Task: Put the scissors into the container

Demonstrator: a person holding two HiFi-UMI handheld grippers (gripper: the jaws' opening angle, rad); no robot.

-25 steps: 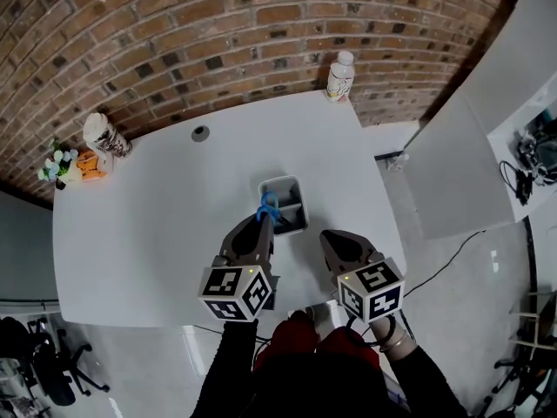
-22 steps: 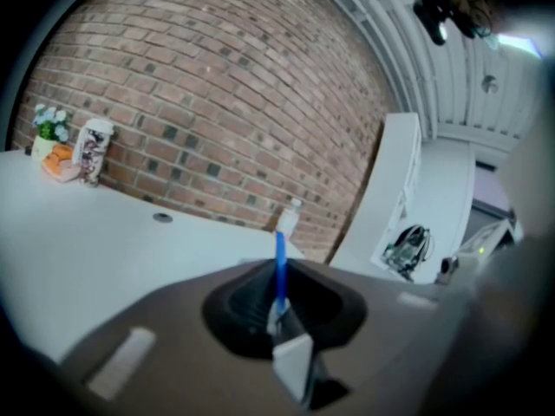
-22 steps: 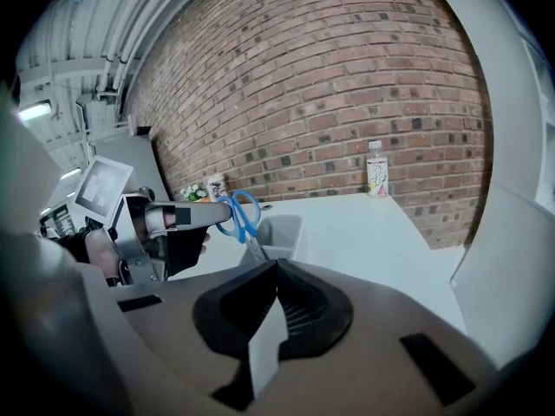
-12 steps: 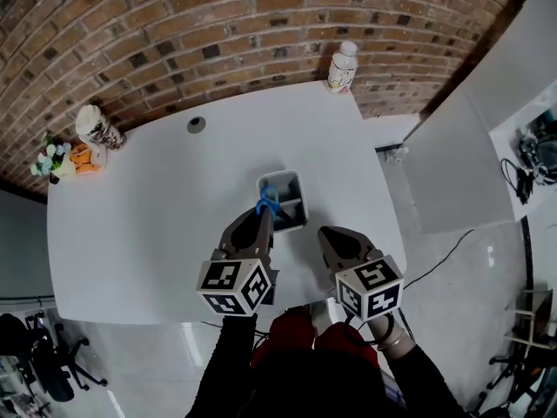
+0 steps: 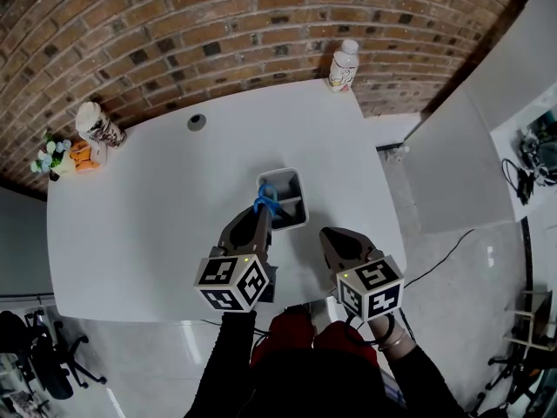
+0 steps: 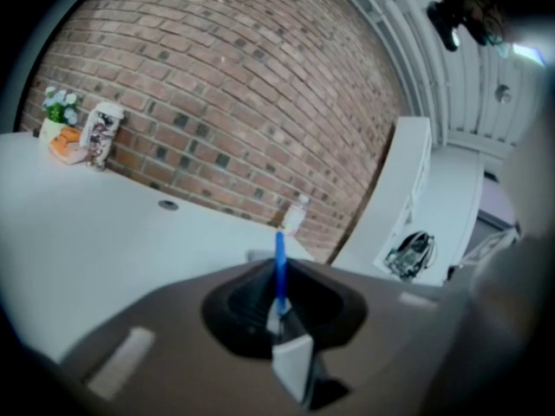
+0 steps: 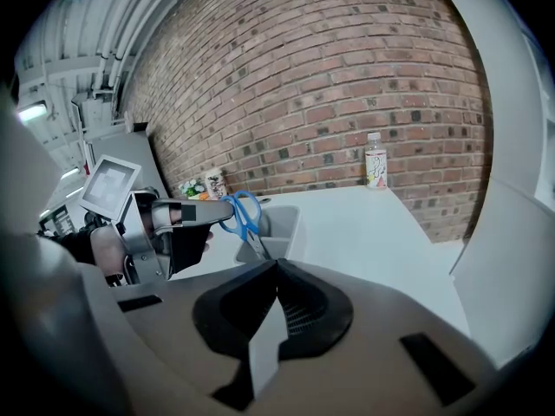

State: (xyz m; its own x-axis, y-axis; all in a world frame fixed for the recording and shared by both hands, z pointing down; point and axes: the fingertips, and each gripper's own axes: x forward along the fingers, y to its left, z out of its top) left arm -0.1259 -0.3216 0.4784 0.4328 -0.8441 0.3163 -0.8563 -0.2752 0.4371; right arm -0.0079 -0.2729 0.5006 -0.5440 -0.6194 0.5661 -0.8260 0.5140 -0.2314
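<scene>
Blue-handled scissors (image 5: 265, 202) hang with their blades pointing down into the grey container (image 5: 297, 190) at the middle of the white table. My left gripper (image 5: 262, 215) grips their handle from the near side, and its jaws are opening slightly. In the left gripper view the blue handle (image 6: 280, 267) stands upright between the jaws. The right gripper view shows the scissors (image 7: 240, 217) over the container (image 7: 284, 225). My right gripper (image 5: 329, 239) hovers right of the container, shut and empty.
A drink bottle (image 5: 342, 65) stands at the table's far right edge. A patterned cup (image 5: 97, 127) and a small flower pot (image 5: 54, 158) sit at the far left. A round cable hole (image 5: 197, 122) lies behind the container. A brick wall runs behind the table.
The left gripper and the scissors have shifted slightly, staying over the container. The right gripper has hardly moved.
</scene>
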